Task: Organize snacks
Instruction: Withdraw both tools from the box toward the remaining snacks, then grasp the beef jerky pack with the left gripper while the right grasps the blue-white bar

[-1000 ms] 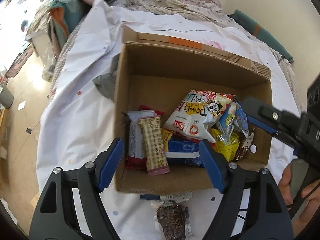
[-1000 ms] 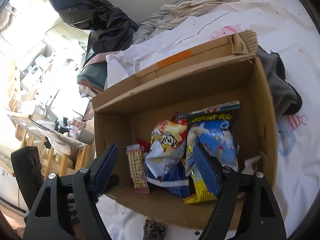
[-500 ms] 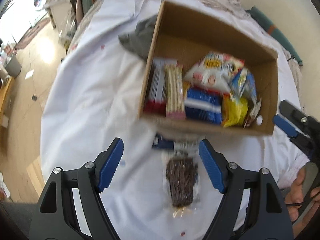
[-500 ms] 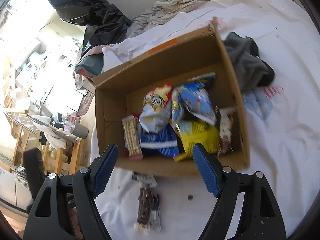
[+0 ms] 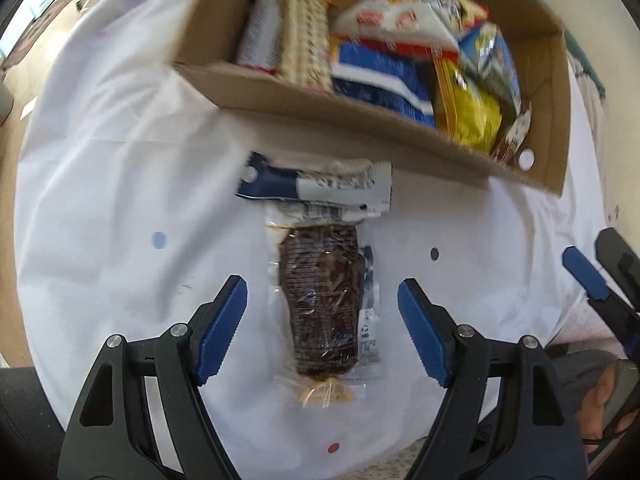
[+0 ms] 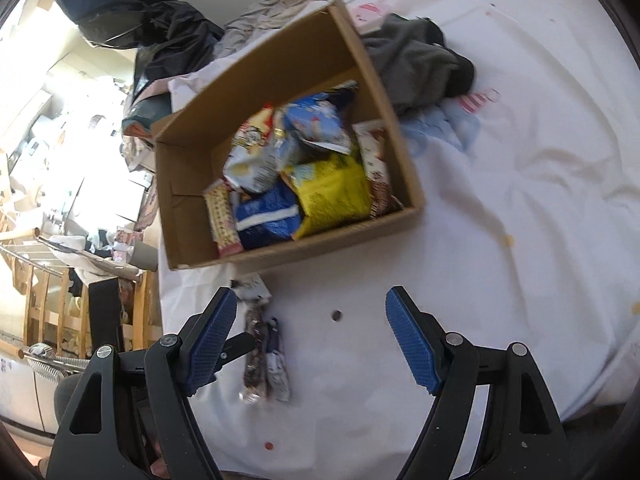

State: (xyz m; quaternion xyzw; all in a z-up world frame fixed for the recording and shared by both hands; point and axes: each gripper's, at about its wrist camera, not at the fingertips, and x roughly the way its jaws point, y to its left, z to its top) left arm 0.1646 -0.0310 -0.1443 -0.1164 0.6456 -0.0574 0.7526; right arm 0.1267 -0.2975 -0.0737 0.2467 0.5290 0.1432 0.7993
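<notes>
Because the clear pack (image 5: 322, 304) with the dark snack is lying flat on the white sheet (image 5: 120, 184), the left gripper (image 5: 322, 328) is risking a pinch of cloth together with the wrapper. Its fingers (image 5: 222, 330) are standing open on either side of the pack, not touching it. The film looks thin and slippery, so I judge that it could slide out or crumple if the fingers are closing only on the wrapper edge. A blue-and-white pack (image 5: 316, 188) is lying across the top end of the clear pack, touching or overlapping it, and a 3rd thin packet seems to be lying just beside the clear pack on its right, so 2 packs could come up together, or one could be dragged away.

The right gripper (image 6: 310, 340) is also open and is holding nothing; in the left wrist view its tip is sitting at the right, well apart from the packs, so the 2 grippers are not crowding each other now.

The box (image 5: 280, 96) is standing just behind the packs and is already crowded with snacks. Its near wall is close, so a lifted pack must be going over this edge without knocking it. In front of the packs and to their left the sheet is bare, giving room. The bed edge is near at the left, where the floor is showing, and a pushed pack could be sliding that way.
</notes>
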